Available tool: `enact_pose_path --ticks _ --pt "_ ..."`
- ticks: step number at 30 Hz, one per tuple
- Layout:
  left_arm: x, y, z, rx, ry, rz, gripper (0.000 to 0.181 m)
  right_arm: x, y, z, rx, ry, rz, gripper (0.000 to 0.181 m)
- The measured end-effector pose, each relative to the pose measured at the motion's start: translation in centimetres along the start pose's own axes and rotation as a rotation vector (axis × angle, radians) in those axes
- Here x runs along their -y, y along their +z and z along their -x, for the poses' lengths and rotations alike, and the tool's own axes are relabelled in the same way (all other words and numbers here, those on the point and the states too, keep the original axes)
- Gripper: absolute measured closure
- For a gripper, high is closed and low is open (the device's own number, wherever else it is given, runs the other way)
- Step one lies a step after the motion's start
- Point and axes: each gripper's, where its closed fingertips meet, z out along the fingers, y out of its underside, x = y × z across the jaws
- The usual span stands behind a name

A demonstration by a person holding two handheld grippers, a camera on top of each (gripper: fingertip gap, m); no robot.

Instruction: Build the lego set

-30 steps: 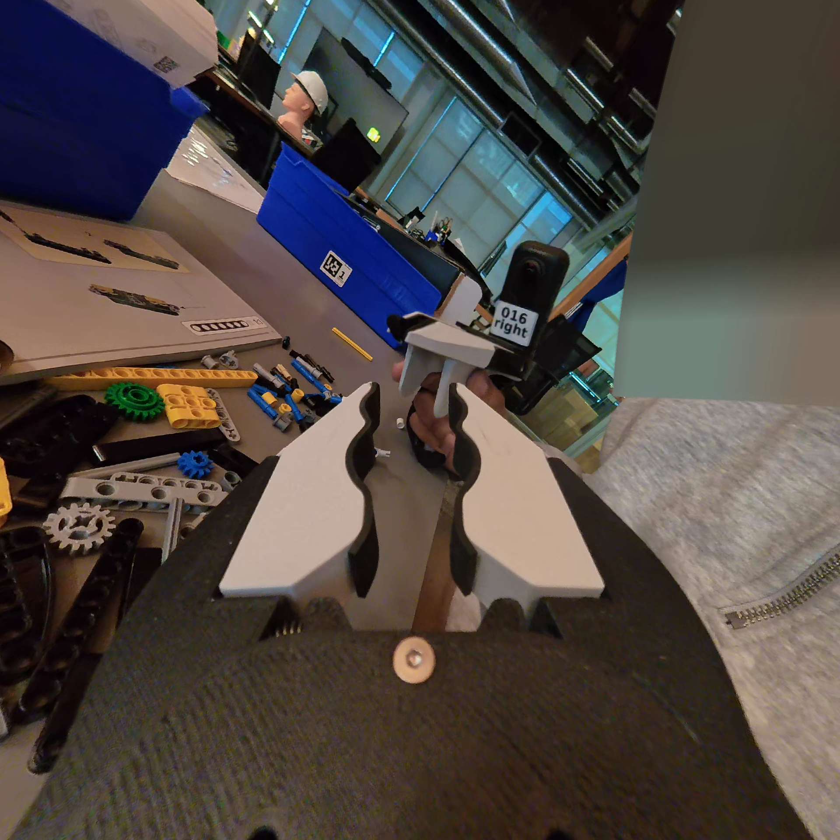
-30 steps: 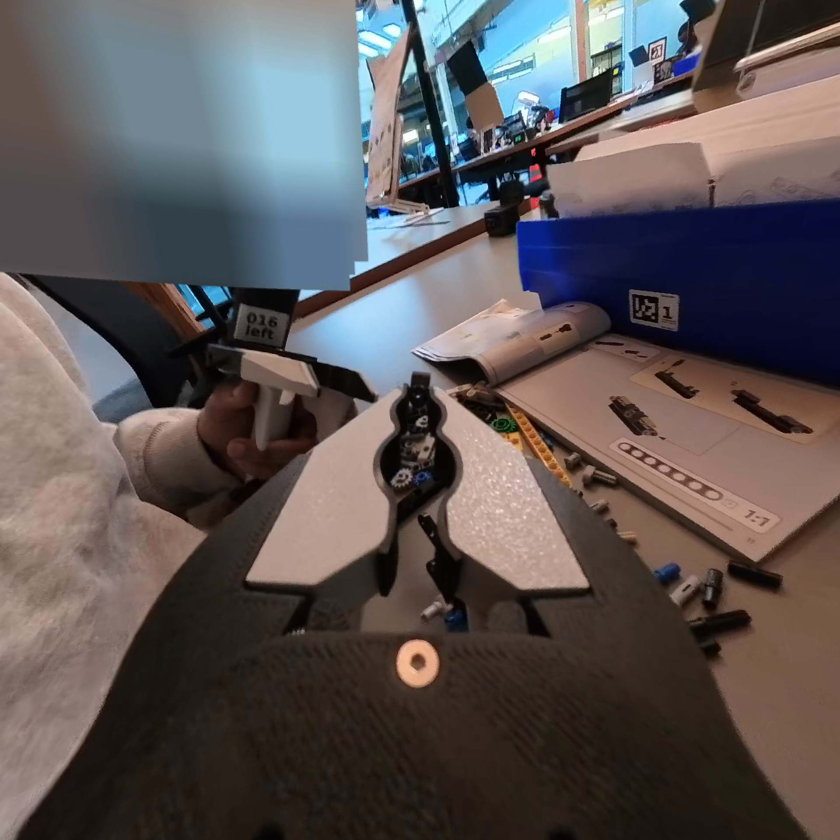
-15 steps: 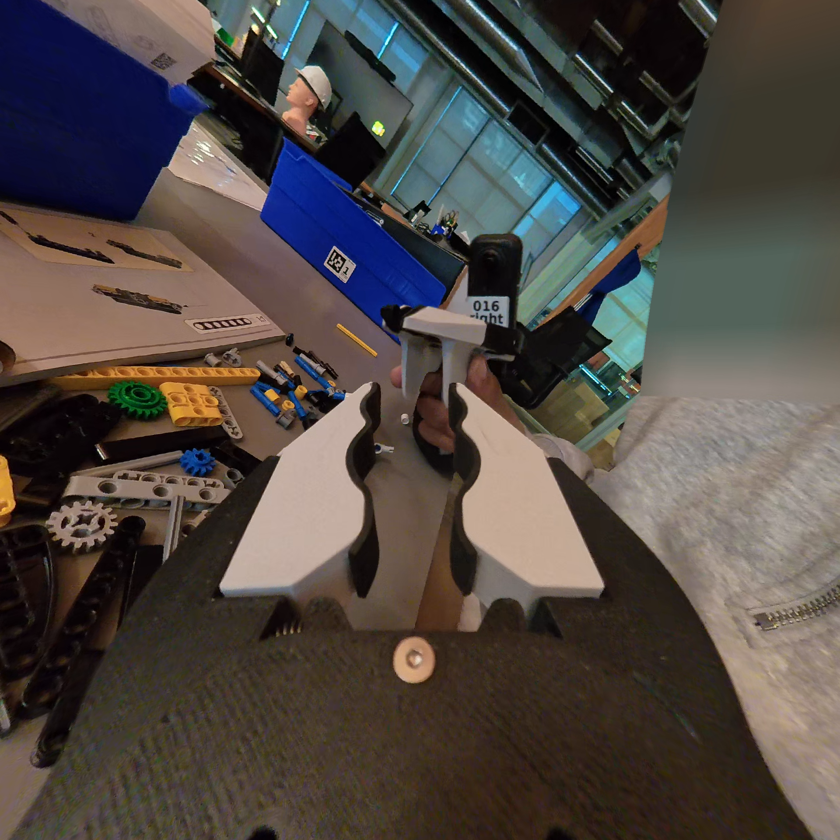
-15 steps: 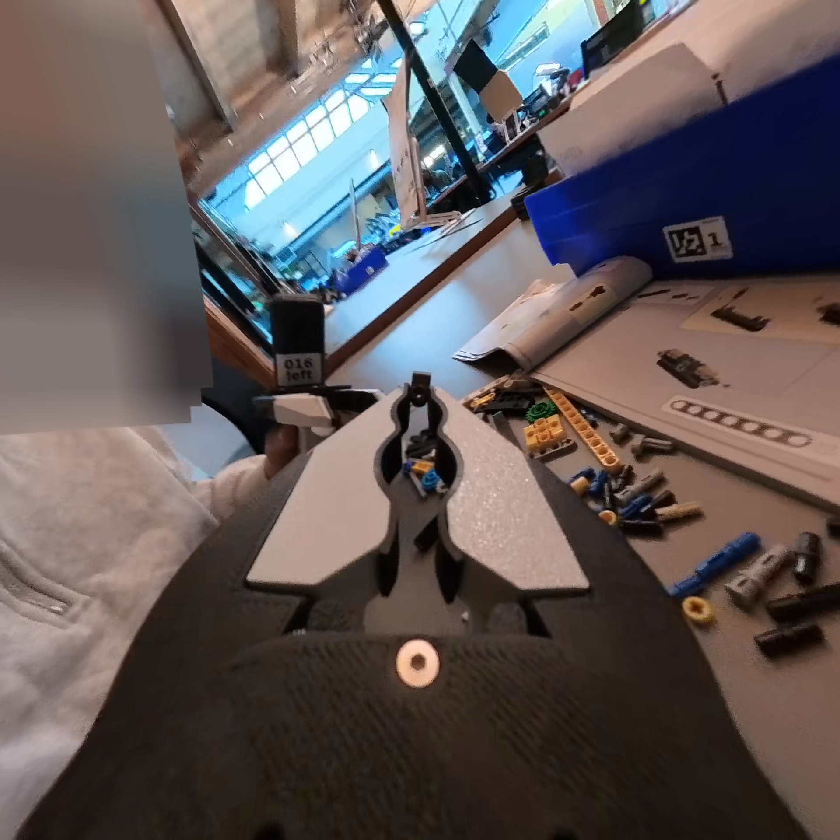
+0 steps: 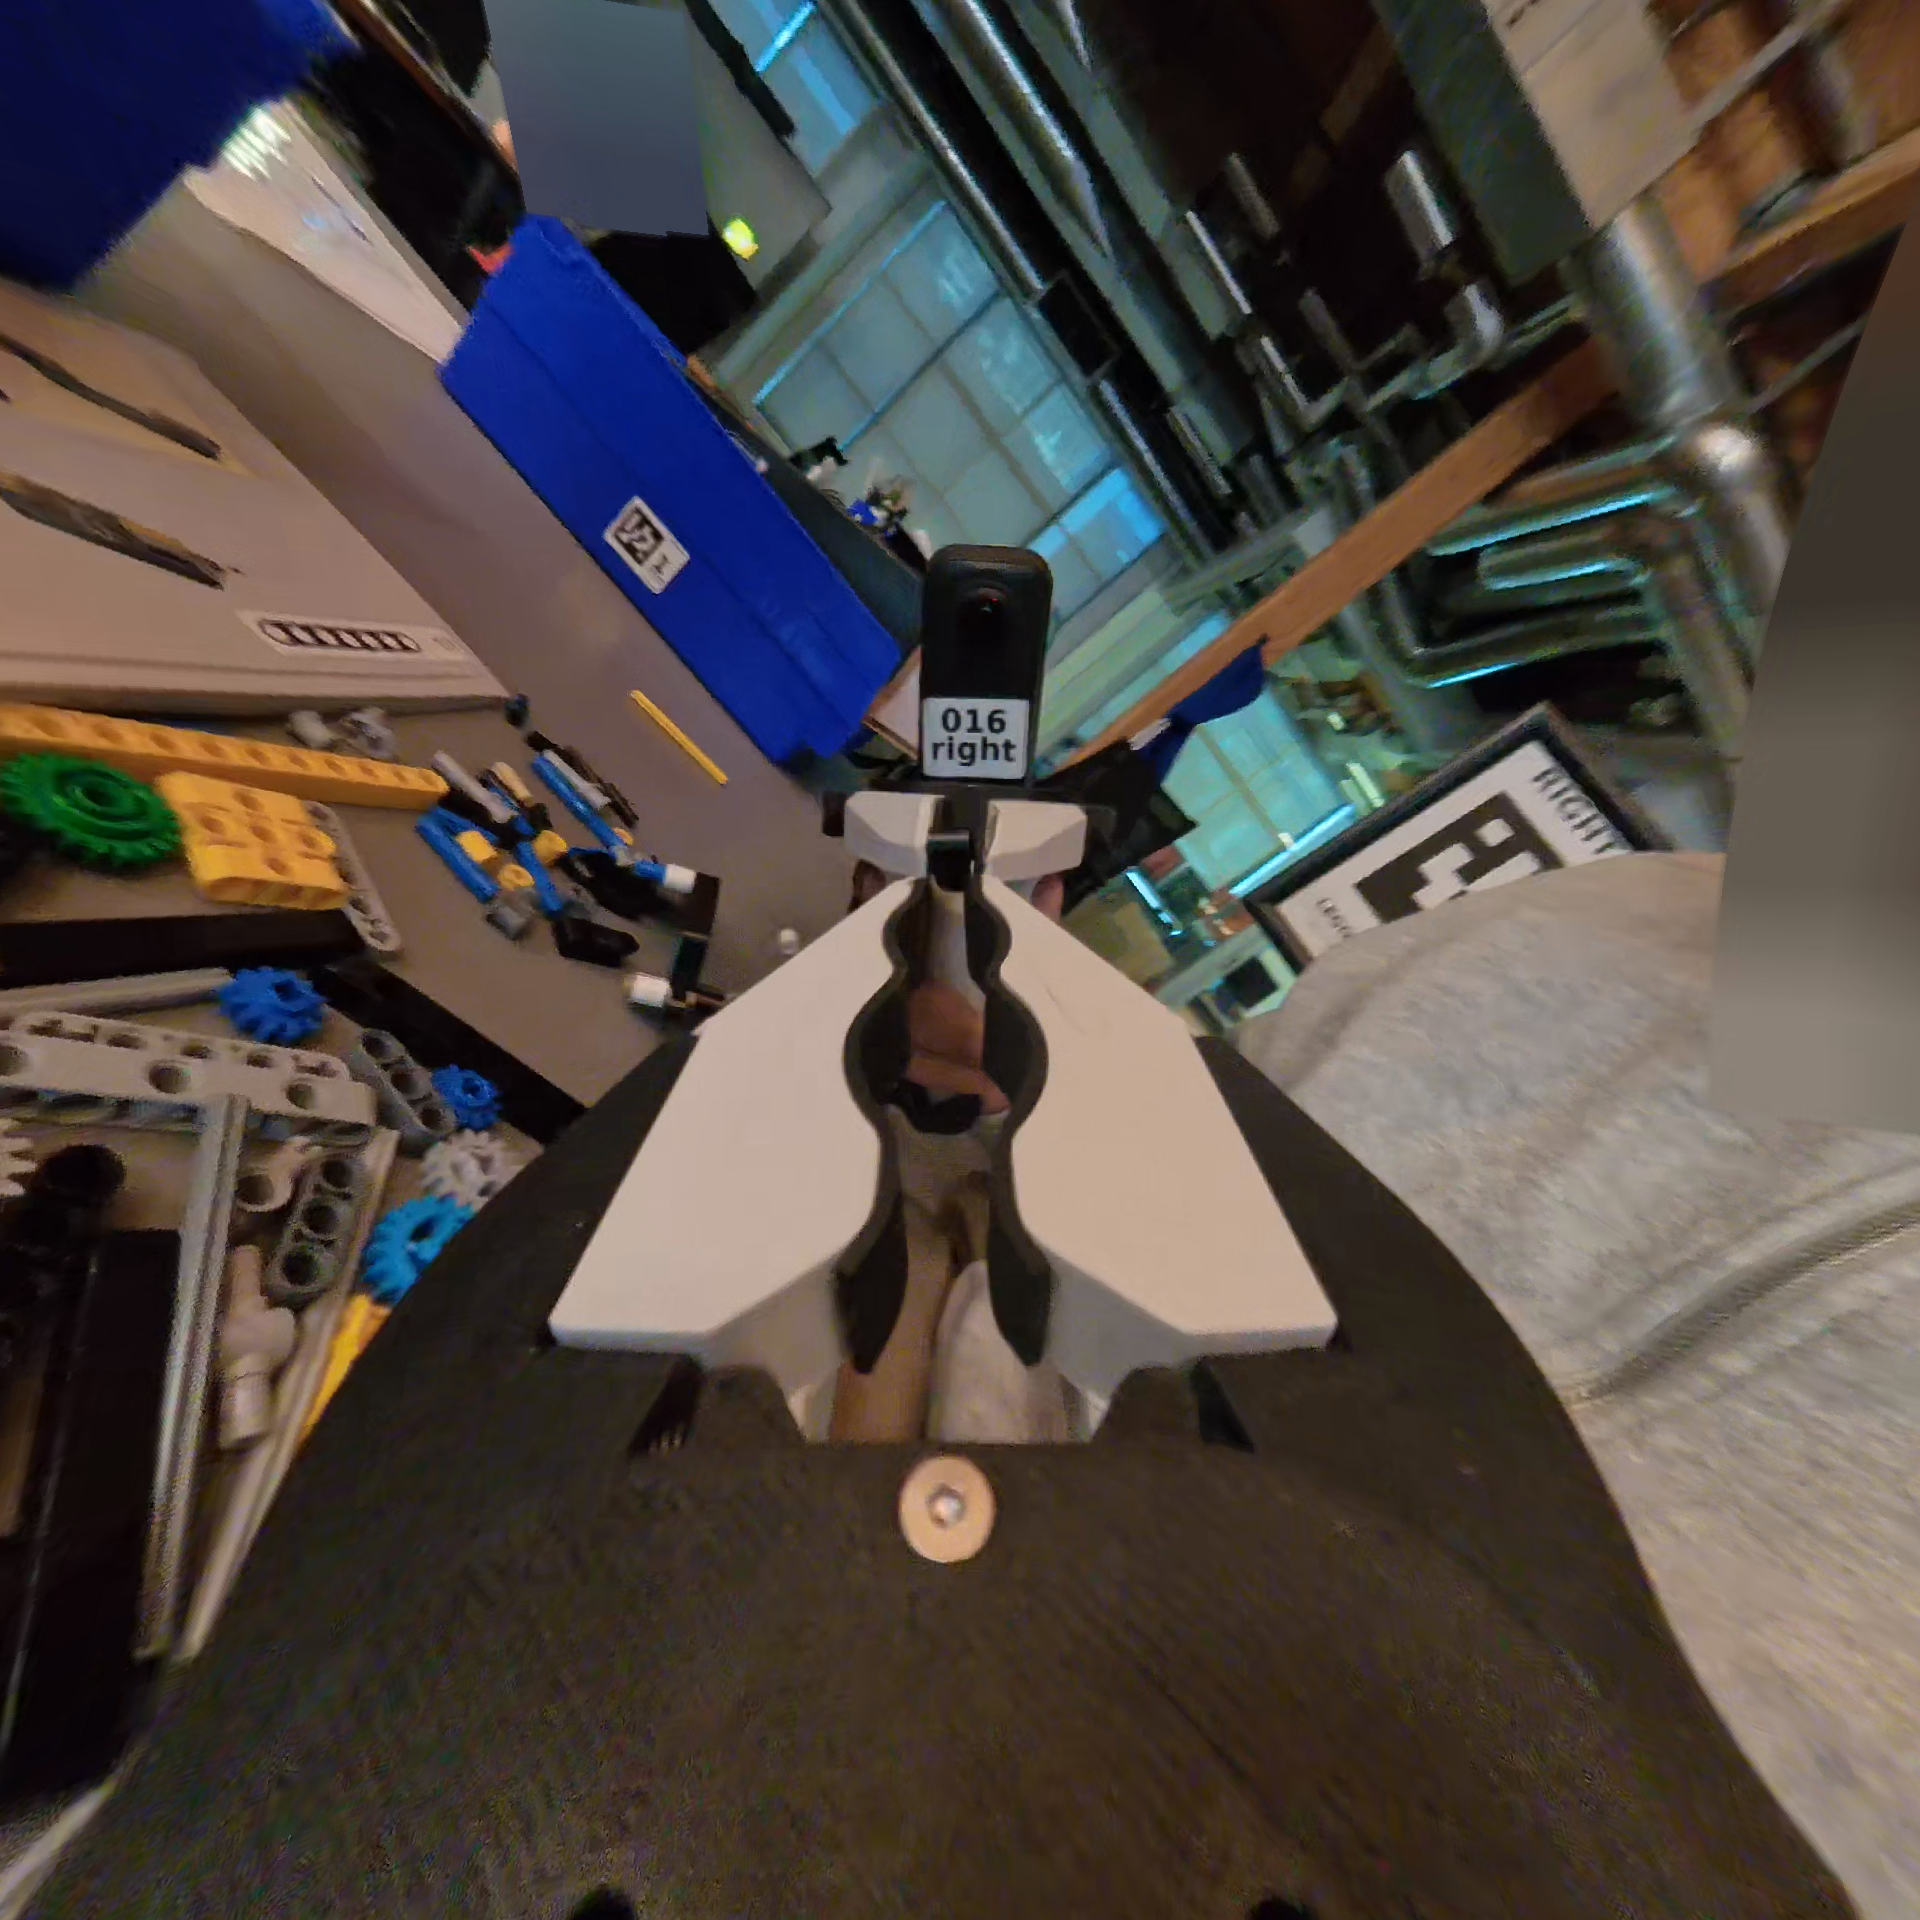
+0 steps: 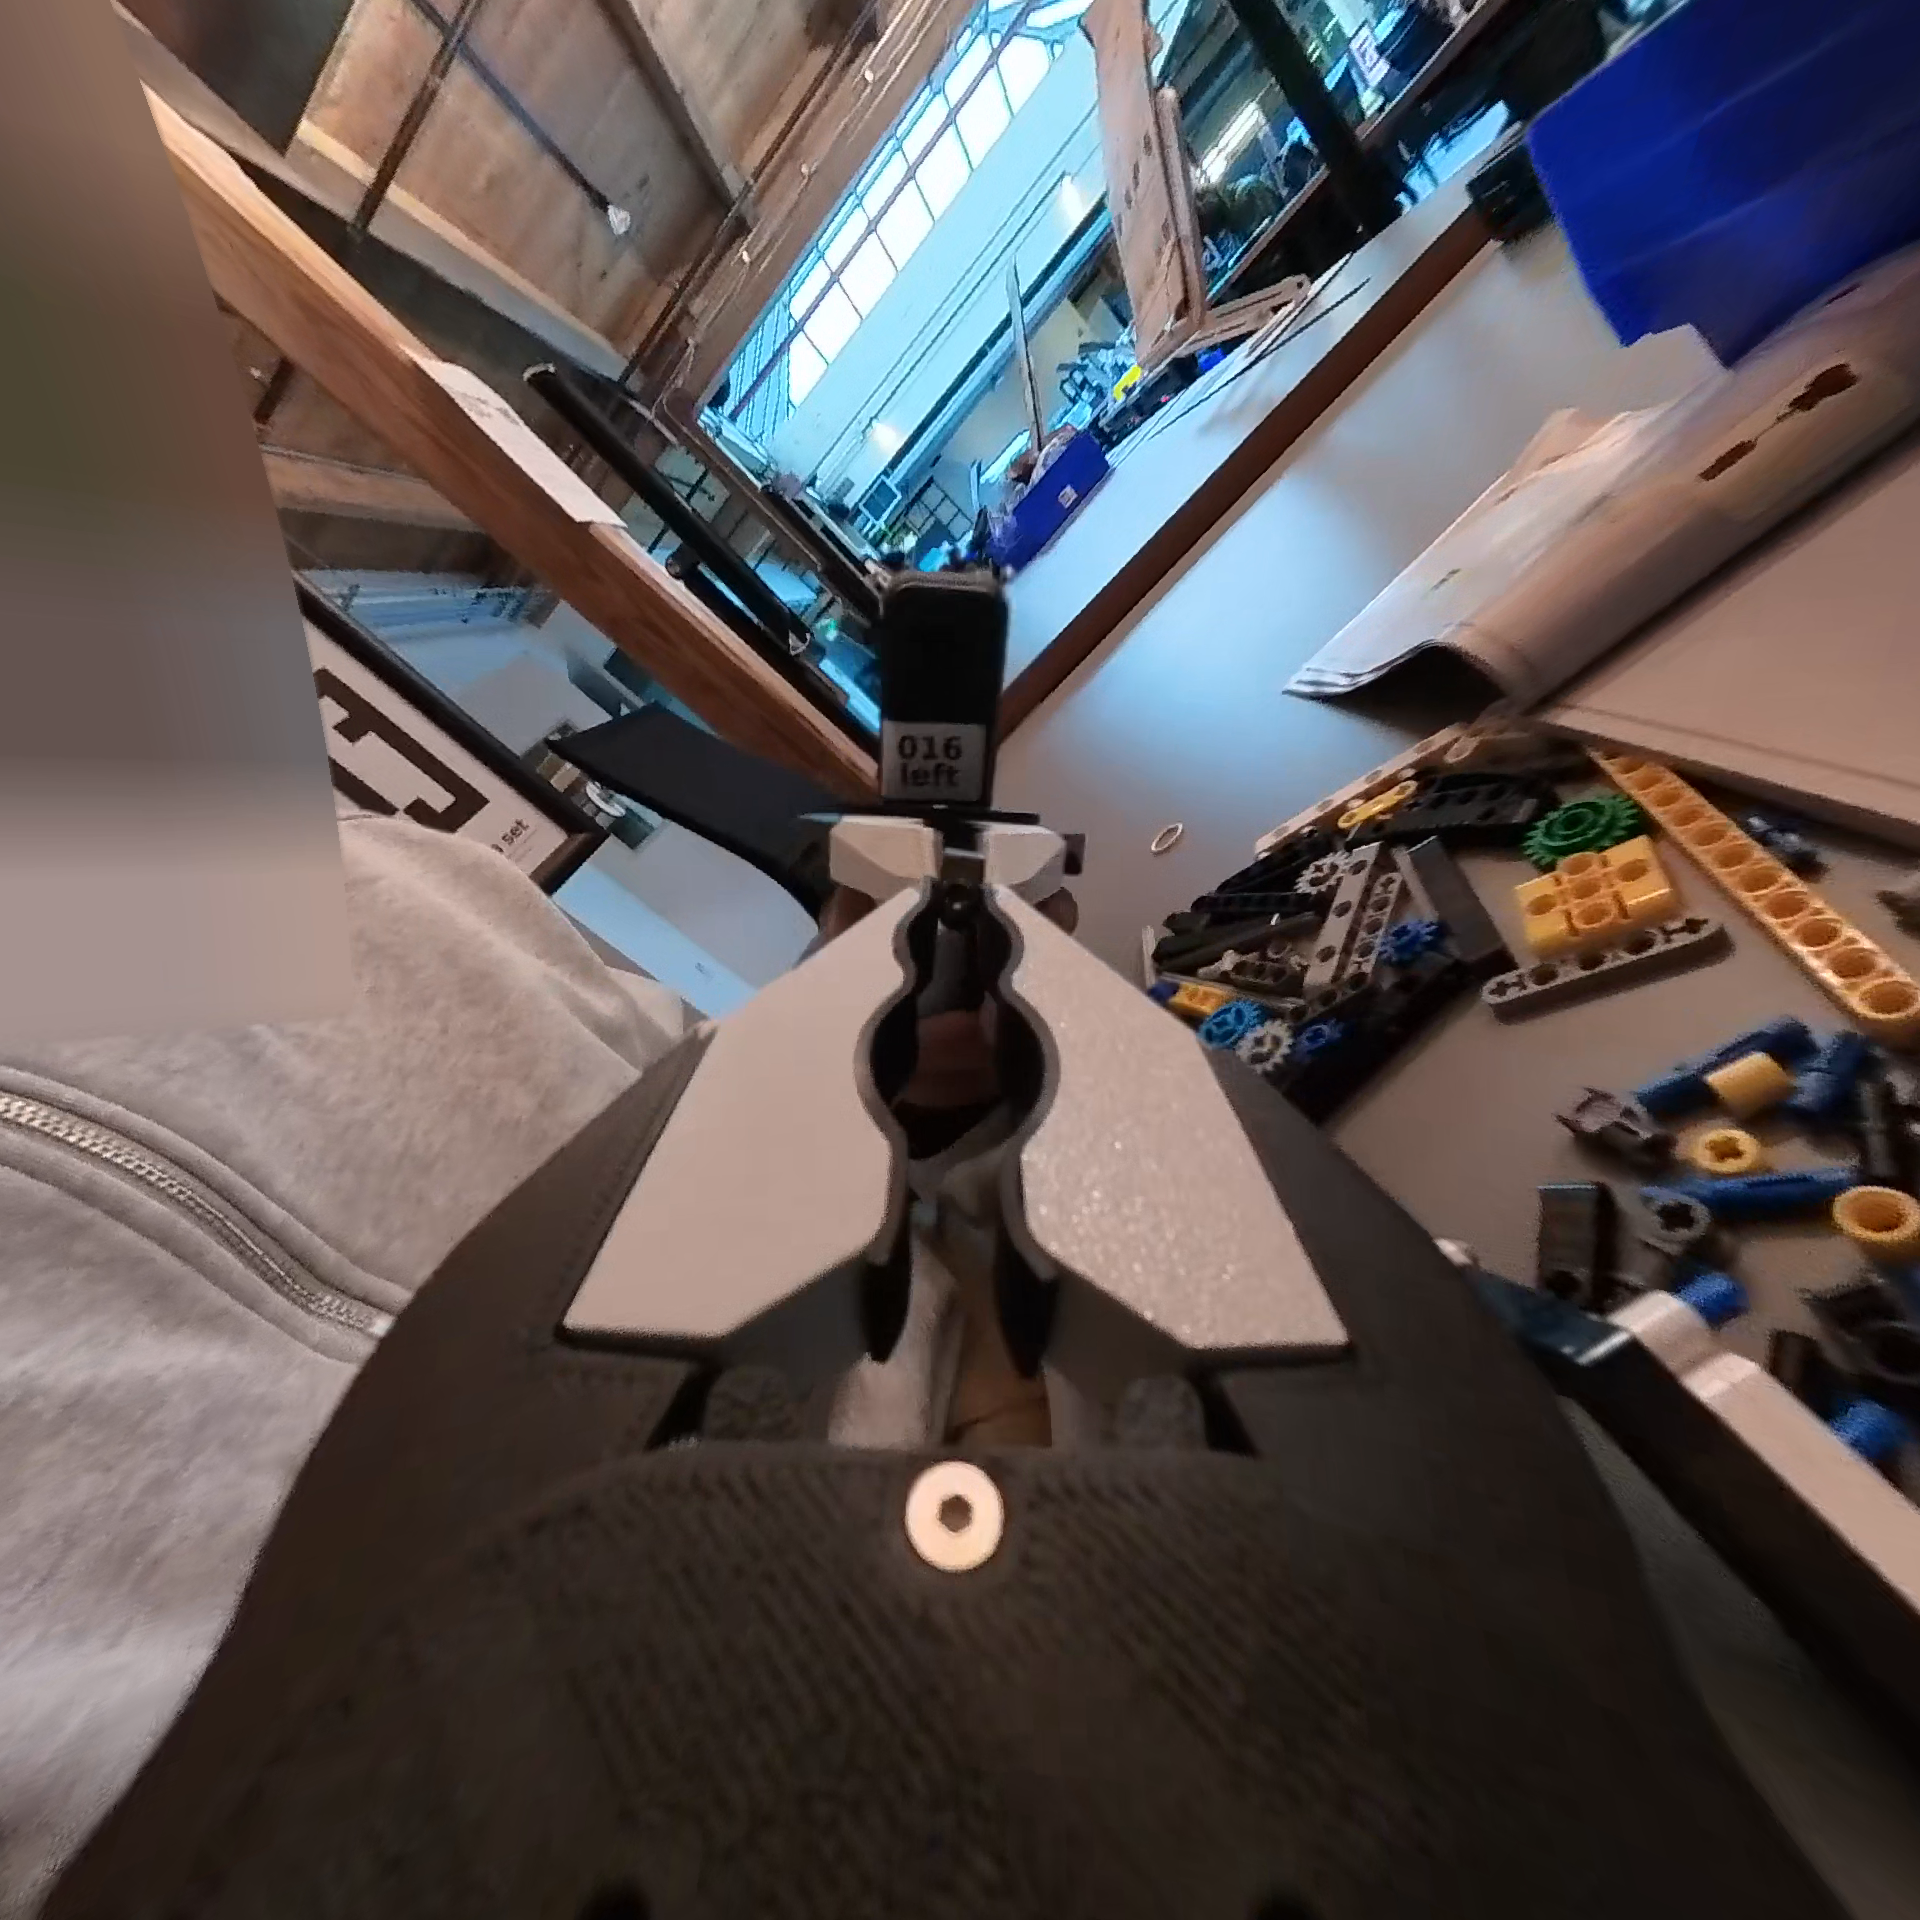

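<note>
Right gripper jaws around black pin

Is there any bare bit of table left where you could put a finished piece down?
Yes: a bare grey strip of table runs between the open instruction booklet and the blue bin, with only a thin yellow rod near its end. Closer in it is crowded: the yellow beam, green gear and blue pins cover the surface.

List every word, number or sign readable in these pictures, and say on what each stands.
I do not copy writing; these things bear some:
White label above the right gripper.
White tag above the left gripper.
Code sticker on the blue bin.
Framed black-and-white sign.
Instruction booklet: too blurred.
</note>
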Motion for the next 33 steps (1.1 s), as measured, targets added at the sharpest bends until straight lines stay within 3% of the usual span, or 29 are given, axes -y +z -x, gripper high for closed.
enact_pose_path --ticks 10,21,26,29,33 --pt "-0.3 0.0 -0.3 -0.038 -0.054 0.010 0.168 -0.8 0.2 0.4 0.023 0.005 0.050 0.176" --pt "-0.1 -0.1 -0.3 -0.047 -0.068 0.002 0.175 -0.8 0.3 0.3 0.026 0.000 0.040 0.176" --pt "0.4 -0.4 0.0 -0.042 -0.083 -0.024 0.175 0.2 -0.3 -0.3 -0.008 -0.020 -0.017 0.156" --pt "0.5 -0.4 0.1 -0.032 -0.081 -0.030 0.175 0.7 -0.5 -0.4 -0.057 -0.103 -0.042 0.146" --pt "0.5 -0.4 0.2 -0.034 -0.095 -0.029 0.175 0.2 -0.3 -0.4 -0.205 -0.424 0.021 0.140"
